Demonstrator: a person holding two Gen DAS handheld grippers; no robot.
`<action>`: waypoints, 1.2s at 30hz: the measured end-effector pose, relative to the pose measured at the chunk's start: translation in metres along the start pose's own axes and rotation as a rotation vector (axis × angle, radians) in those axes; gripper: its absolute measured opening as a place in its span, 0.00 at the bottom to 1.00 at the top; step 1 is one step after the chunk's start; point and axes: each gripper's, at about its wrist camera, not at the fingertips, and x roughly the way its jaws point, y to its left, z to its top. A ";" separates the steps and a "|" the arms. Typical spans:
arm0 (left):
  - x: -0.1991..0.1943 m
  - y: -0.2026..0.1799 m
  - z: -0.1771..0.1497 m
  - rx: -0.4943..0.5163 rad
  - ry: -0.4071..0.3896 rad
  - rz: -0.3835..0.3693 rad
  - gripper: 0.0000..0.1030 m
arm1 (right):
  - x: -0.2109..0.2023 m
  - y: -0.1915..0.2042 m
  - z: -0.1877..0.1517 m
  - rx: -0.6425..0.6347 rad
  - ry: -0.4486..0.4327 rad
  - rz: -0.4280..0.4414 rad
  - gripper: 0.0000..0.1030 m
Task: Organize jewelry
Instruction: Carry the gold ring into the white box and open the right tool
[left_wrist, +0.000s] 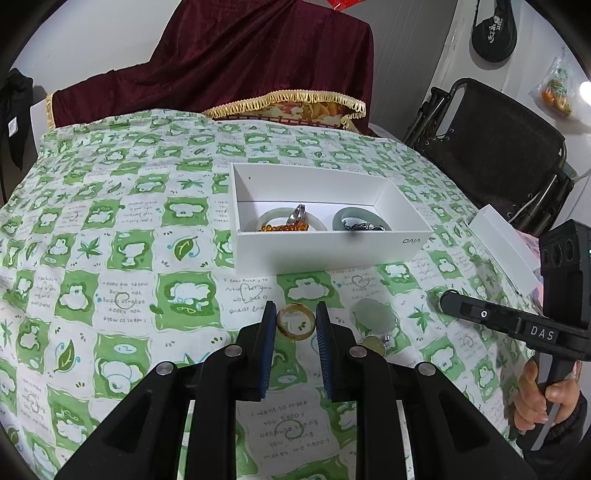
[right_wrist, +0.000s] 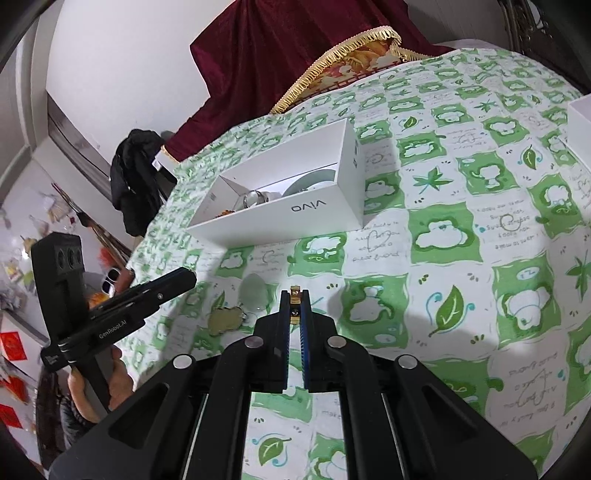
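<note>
Tablecloth (left_wrist: 122, 206): a green and white patchwork print with leaves and cartoon shapes is filling most of both views.
Left gripper (left_wrist: 296, 321): its black arms are rising from the bottom centre of the left wrist view; the jaws are standing moderately apart with blue pads (left_wrist: 267, 354) facing inward, gripping nothing.
Amber ring (left_wrist: 295, 322): a brownish translucent band is lying flat on the cloth between the left gripper's fingertips, just short of touching either one as far as I can tell.
White box (left_wrist: 332, 254): an open box marked "vivo" is sitting above centre in the left wrist view; inside, two pale bangles, an amber bead strand and some silver pieces are showing.
Pale green pendant (left_wrist: 373, 314): an oval stone is lying just right of the left gripper, near a small gold-coloured piece (left_wrist: 373, 345).
Box lid (left_wrist: 506, 254): a white lid is resting at the right edge of the cloth.
Right gripper (right_wrist: 294, 295): at the bottom centre of the right wrist view, its jaws are sitting narrowly together, pinching a small gold clasp-like item (right_wrist: 294, 291) at the tips, lifted off the cloth it seems.
Maroon cloth (left_wrist: 236, 62): it is draping along the top.
</note>
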 end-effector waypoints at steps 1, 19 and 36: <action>-0.001 0.000 0.000 0.001 -0.002 -0.002 0.21 | -0.001 0.000 0.001 0.004 -0.002 0.013 0.04; 0.002 -0.013 0.058 0.052 -0.034 0.047 0.21 | -0.013 0.022 0.054 -0.040 -0.097 -0.007 0.04; 0.041 -0.012 0.066 0.019 -0.082 0.038 0.79 | 0.046 0.008 0.079 -0.030 -0.139 -0.073 0.19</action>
